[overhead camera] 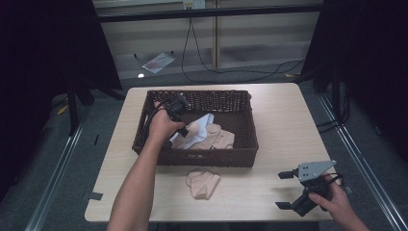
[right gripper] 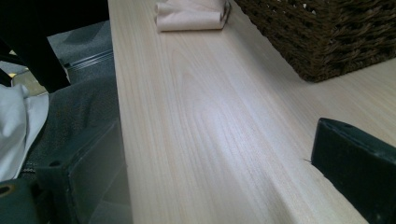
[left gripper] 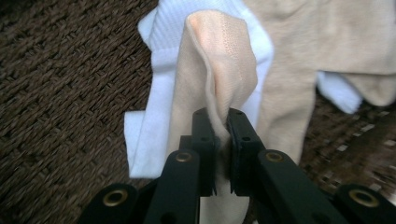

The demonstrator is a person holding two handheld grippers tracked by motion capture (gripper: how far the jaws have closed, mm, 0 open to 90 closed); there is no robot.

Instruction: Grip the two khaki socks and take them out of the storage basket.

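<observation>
While our left gripper (left gripper: 221, 122) reaches down into the brown wicker basket (overhead camera: 240, 115), its jaws are clamped together on a raised fold of a beige sock (left gripper: 219, 60). That sock lies on a white cloth (left gripper: 154, 107) on the basket floor, with another beige piece (left gripper: 336, 37) just beside it. Our right gripper (overhead camera: 286, 189) rests near the table's (overhead camera: 279, 120) front right corner, jaws spread wide apart around nothing. A folded beige sock (overhead camera: 202, 183) lies on the table just in front of the basket.
</observation>
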